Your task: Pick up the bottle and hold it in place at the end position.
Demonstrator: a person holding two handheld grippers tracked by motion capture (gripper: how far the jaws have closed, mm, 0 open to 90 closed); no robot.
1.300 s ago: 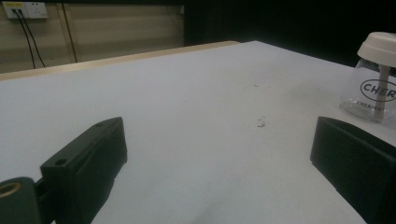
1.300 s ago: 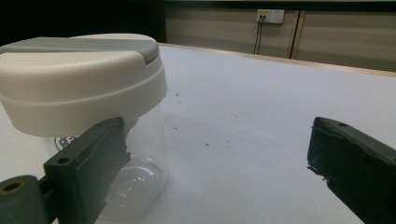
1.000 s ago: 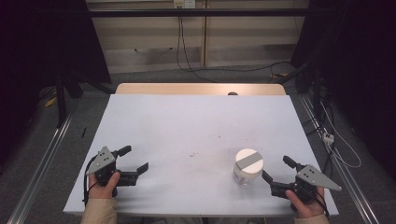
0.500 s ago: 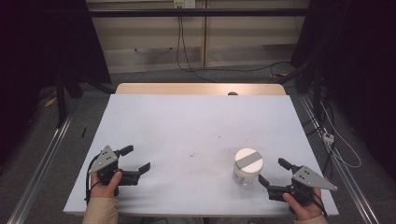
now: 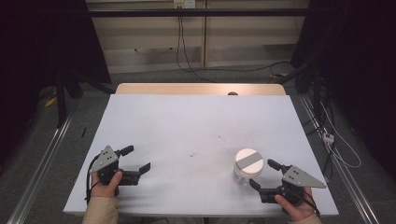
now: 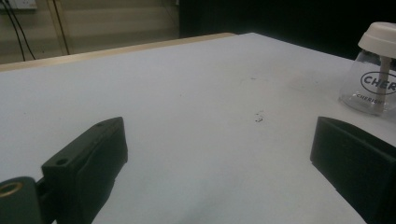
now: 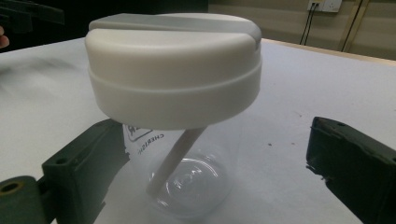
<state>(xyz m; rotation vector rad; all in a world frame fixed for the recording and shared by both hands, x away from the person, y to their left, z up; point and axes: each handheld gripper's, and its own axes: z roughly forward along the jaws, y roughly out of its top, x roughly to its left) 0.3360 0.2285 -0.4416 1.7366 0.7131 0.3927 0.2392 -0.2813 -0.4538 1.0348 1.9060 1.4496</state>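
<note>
Looks like a lab or recording studio setup: bare white table (image 5: 196,130) ringed by black curtains (image 5: 42,42), metal floor rails (image 5: 42,158) down both sides, cables (image 5: 187,51) hanging from wall sockets (image 5: 183,3) past the far edge, grey carpet (image 5: 79,121).

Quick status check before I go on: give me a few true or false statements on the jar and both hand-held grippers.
1. The jar stands upright with its white lid on. True.
2. The right hand-held gripper is shut on the jar. False: its jaws stand open, the jar between them but ungripped.
3. The left hand-held gripper is open and holds nothing. True.
4. The jar lies near the table's far edge. False: it stands near the front edge, at the right.
5. The jar is full of liquid. False: it looks empty, apart from a tube inside.
</note>
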